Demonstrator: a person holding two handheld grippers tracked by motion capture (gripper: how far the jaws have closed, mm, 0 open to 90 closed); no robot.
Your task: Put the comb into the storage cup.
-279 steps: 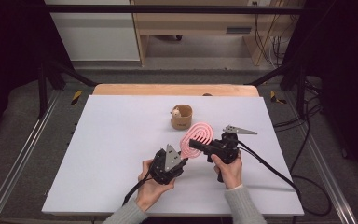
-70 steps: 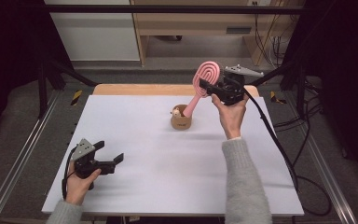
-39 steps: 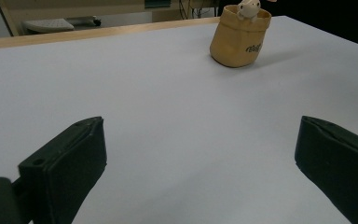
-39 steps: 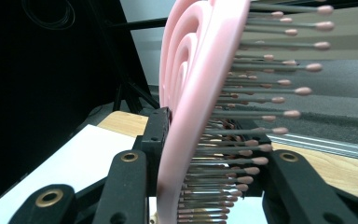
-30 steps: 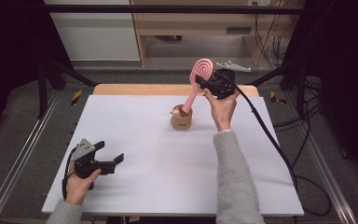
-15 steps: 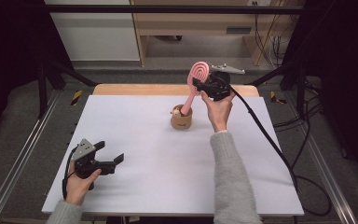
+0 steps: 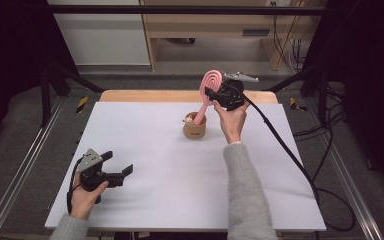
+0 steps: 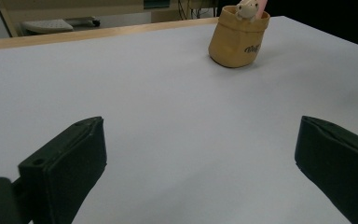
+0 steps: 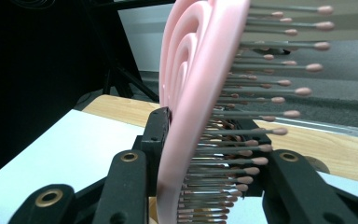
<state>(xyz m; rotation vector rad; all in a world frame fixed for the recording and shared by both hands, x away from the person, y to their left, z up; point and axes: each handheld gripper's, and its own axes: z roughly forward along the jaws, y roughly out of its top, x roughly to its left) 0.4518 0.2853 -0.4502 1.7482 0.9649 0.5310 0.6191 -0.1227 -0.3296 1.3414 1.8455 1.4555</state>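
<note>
Work in hand: standing a pink hairbrush (image 7: 209,92) handle-down in a small tan fabric cup (image 7: 194,127) at the far middle of the white table (image 7: 170,180).
Right gripper (image 7: 216,94): raised above and just right of the cup; jaws closed on the brush head, one jaw on the flat back, the other in among the bristles (right gripper view, hairbrush (image 9: 200,107)).
Hairbrush position: tilted, head up and toward the far edge, handle slanting down-left with its lower end inside the cup mouth. Whether the tip touches the cup bottom: cannot tell.
Cup contents: a small pale figure (image 8: 247,8) sits at the rim beside the handle; cup upright, flat on the table.
Left gripper (image 7: 117,175): low at the near left of the table, well apart from the cup; jaws spread wide, nothing between them (left gripper view).
Done, by judgement: brush lifted, upended, handle entered into the cup.
Left, by judgement: lower until the handle seats, let the brush lean on the rim, release, draw the hand clear.
Risk: light cup may tip if the brush leans hard on release.
</note>
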